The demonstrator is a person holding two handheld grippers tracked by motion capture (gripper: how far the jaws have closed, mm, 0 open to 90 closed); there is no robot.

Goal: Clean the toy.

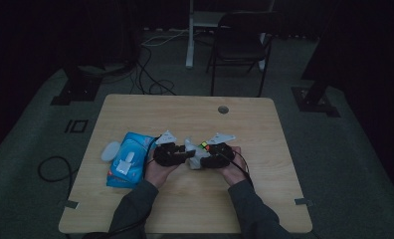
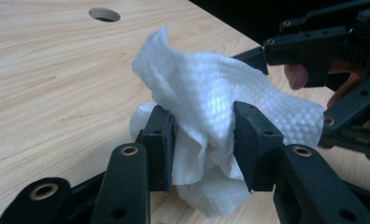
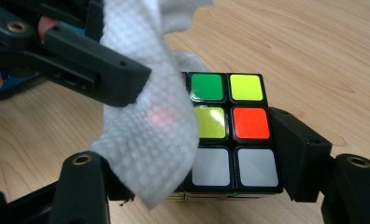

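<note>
Two things met at the table's middle: a rigid, slick puzzle cube (image 3: 232, 133), clamped by its opposite sides in the right gripper (image 3: 192, 154), and a soft, light wipe (image 2: 211, 107) draped between the left gripper's (image 2: 204, 144) parted jaws, best pinched at a bunched fold.

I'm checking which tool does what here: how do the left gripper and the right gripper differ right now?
The right gripper is shut on the puzzle cube; the left gripper has only the white wipe between its jaws, which stand partly apart. The right gripper's load is rigid and coloured; the left gripper's is soft and crumpled. Both are black, hand-held and meet at mid-table.
</note>
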